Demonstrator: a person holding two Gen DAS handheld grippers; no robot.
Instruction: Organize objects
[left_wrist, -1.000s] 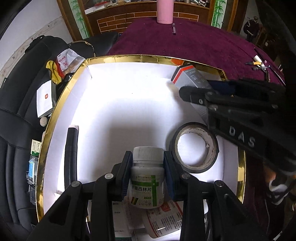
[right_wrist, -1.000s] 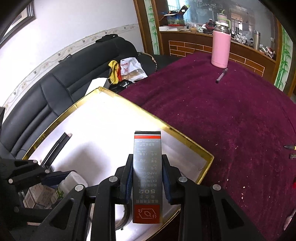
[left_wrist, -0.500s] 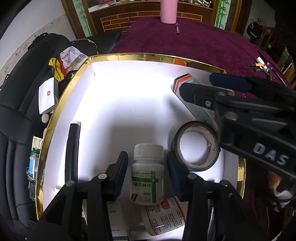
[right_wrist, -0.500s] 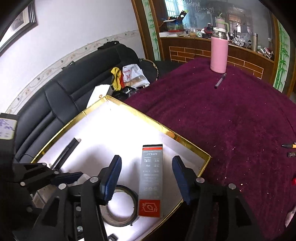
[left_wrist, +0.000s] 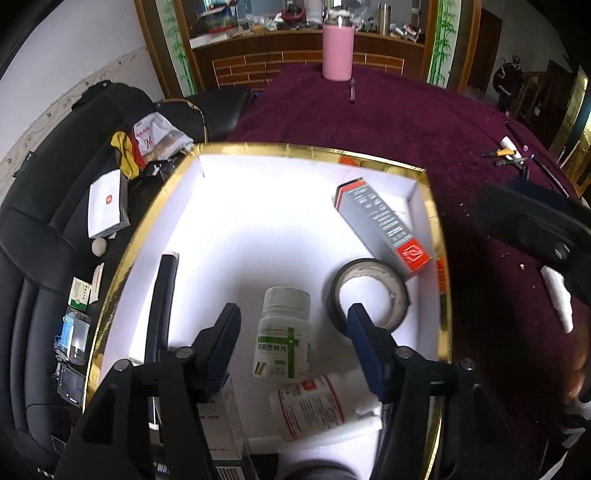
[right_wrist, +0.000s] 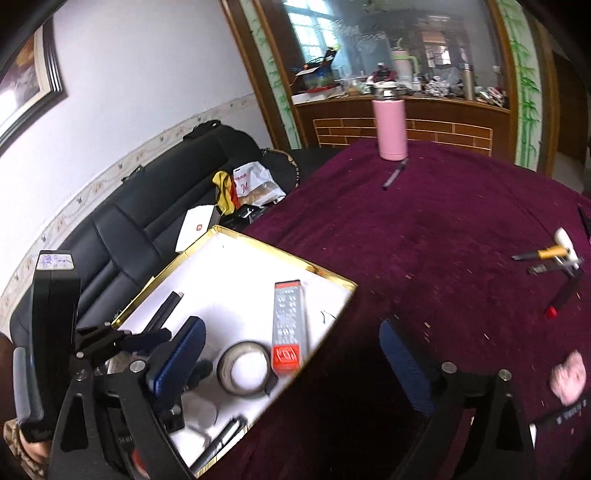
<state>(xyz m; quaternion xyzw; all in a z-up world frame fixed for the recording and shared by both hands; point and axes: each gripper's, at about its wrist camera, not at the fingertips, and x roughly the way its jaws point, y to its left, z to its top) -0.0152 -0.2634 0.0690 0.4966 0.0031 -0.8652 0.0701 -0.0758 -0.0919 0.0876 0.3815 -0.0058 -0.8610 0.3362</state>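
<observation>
The left claw (left_wrist: 293, 341) hangs over the near part of the gold-rimmed tray (left_wrist: 441, 280), its fingers spread wide and holding nothing. Between them, touching neither pad, a white pill bottle (left_wrist: 283, 334) with a green cross label lies on the tray's white floor, cap pointing away from the camera. A second white bottle (left_wrist: 314, 410) with red print lies just below it, on its side, beside a white strip of foam or paper. To the right of the pill bottle a roll of black tape (left_wrist: 369, 295) lies flat, partly behind the right finger. Just beyond the tape, a grey box (left_wrist: 380, 225) with a red end lies slanted along the tray's right wall, its red end nearest the tape. A long black tube (left_wrist: 162, 302) lies along the left side of the tray.

The right claw (right_wrist: 291, 363) is also wide open and empty, above the tray's right edge where it meets the maroon tabletop (right_wrist: 443, 229). From this view the grey box (right_wrist: 289, 328) lies flat in the tray with its red end toward the camera, and the tape (right_wrist: 245, 367) sits just left of that end. The view is blurred.

Well away on the tabletop stands a pink flask (right_wrist: 389, 129) with a pen (right_wrist: 394, 174) lying near its base. Small tools (right_wrist: 550, 258) are scattered at the far right. A black sofa (left_wrist: 48, 236) beside the tray carries a white box (left_wrist: 107, 205) and a plastic bag (left_wrist: 155, 136).
</observation>
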